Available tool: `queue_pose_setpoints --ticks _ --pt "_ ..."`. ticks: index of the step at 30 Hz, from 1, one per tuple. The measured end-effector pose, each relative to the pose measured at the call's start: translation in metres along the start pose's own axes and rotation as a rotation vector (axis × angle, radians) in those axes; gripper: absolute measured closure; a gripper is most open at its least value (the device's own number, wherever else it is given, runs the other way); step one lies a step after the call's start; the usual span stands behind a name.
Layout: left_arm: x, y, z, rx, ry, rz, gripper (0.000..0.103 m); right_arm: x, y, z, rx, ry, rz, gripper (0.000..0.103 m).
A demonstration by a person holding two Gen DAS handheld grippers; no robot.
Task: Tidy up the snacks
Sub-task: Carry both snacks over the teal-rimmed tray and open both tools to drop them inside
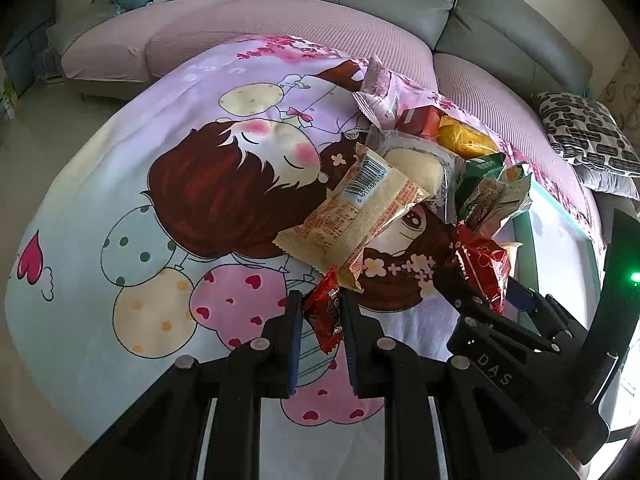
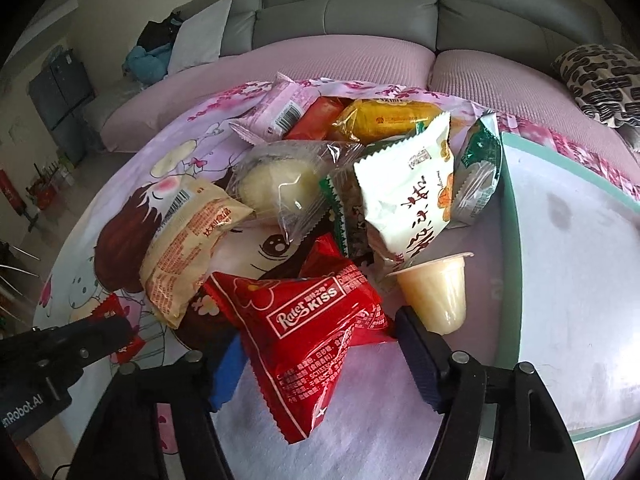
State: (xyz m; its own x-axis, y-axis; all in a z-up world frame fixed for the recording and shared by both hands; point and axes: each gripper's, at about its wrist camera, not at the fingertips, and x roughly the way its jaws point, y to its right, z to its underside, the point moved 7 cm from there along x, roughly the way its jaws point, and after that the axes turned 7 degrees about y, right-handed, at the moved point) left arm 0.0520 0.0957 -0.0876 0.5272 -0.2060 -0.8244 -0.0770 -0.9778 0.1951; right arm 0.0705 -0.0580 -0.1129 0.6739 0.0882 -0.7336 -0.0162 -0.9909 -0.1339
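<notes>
From the left wrist camera, the left gripper is clamped tight on a small red packet, its pads pinching the crinkled foil near the front edge of the cartoon-print cloth; the snack pile lies just beyond and to the right, a tan wrapped pastry nearest. The right gripper reaches into that pile's near edge around a larger red pack. From the right wrist camera, the right gripper stands part open astride the red Kiss packet, which lies at the pile's near edge beside a sealed jelly cup; the pads look close to the wrapper, but whether they press it cannot be told. A white pouch and a clear-wrapped bun sit behind it. The packet looks light, air-puffed and slick, likely to crumple and slide under pressure, so the firmer take would be across its filled middle rather than the flat crimped seams.
</notes>
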Motion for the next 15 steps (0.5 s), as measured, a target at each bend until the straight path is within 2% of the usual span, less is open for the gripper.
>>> queue_pose_setpoints --ticks 15 --pt "-0.010 0.000 -0.005 0.003 0.034 -0.011 0.083 -0.037 -0.011 -0.013 0.014 0.083 -0.066 0.033"
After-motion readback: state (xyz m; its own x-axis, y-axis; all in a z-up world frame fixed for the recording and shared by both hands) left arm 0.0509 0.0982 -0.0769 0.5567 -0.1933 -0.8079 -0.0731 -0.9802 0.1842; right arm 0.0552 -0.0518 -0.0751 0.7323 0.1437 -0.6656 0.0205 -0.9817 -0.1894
